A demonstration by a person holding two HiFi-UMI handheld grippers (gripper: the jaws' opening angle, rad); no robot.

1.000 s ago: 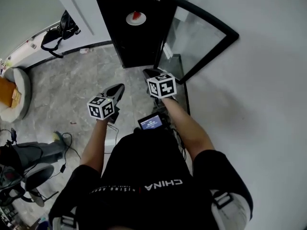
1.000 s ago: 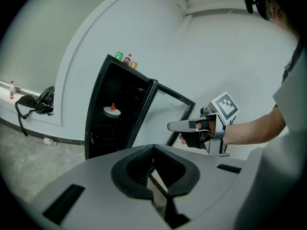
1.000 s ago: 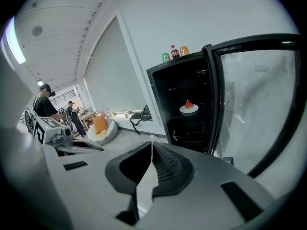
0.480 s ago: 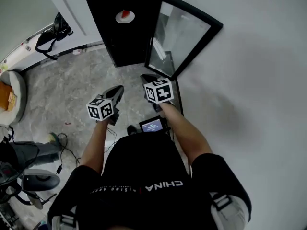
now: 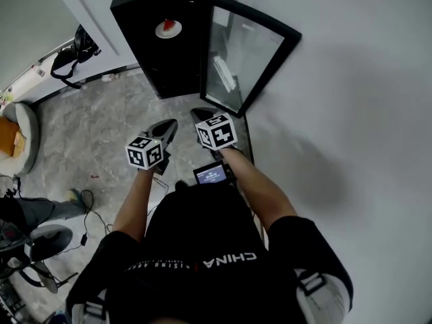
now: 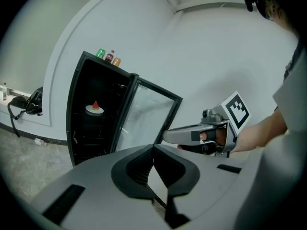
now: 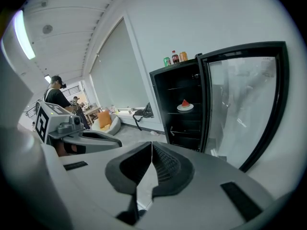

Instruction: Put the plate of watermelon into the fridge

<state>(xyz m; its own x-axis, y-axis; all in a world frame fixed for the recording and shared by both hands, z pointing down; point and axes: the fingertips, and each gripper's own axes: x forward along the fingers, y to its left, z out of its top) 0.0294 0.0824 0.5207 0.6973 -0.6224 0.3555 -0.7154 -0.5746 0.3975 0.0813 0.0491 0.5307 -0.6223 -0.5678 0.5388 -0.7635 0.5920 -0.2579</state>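
A white plate with a red watermelon wedge (image 5: pixel 167 28) rests on a shelf inside the black fridge (image 5: pixel 152 52); the same plate (image 6: pixel 95 109) (image 7: pixel 185 106) appears in both gripper views. The fridge's glass door (image 5: pixel 237 54) stands open to the right. My left gripper (image 5: pixel 167 128) and right gripper (image 5: pixel 199 115) hang side by side in front of the fridge, well short of it. Both are shut with nothing between the jaws. In the left gripper view the right gripper (image 6: pixel 168 136) shows at the right.
Bottles and a can (image 7: pixel 175 58) stand on the fridge top. A black bag (image 5: pixel 71 56) lies by the left wall, and a round seat with an orange cushion (image 5: pixel 13 133) sits further left. Cables and a chair base (image 5: pixel 40 238) are at the lower left. People stand in the far room (image 7: pixel 57 97).
Both grippers have drawn slightly back from the fridge and the right one has shifted left. The view has moved so the fridge sits higher and further left. The door stays open.
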